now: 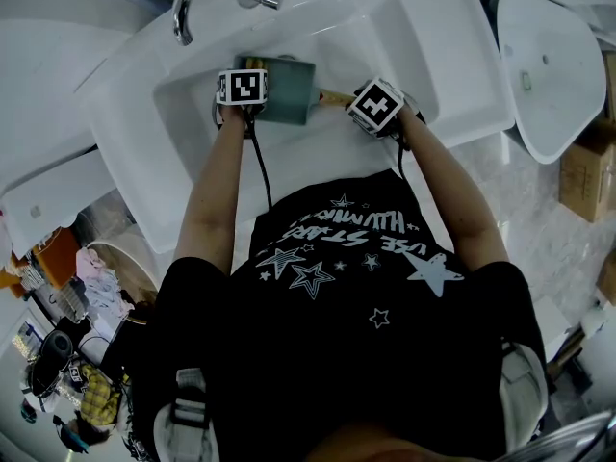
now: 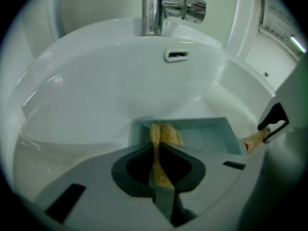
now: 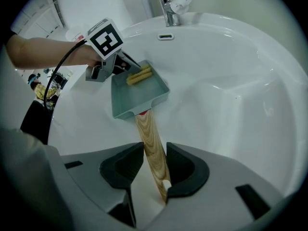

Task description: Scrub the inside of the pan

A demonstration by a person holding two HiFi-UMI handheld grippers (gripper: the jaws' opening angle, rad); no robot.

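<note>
Fibrous scrubber (image 3: pixel 139 74) inside square pan (image 3: pixel 139 94) in sink (image 3: pixel 231 81)

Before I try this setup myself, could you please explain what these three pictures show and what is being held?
There is no robot here: a person holds a two-jaw gripper in each hand. One picture comes from a camera on the person's head, looking down; the other two from cameras riding on the grippers. A white sink with a tap holds a square grey pan. The left gripper pinches a tan scrubber inside the pan; the right gripper clamps the pan's wooden handle.
</note>
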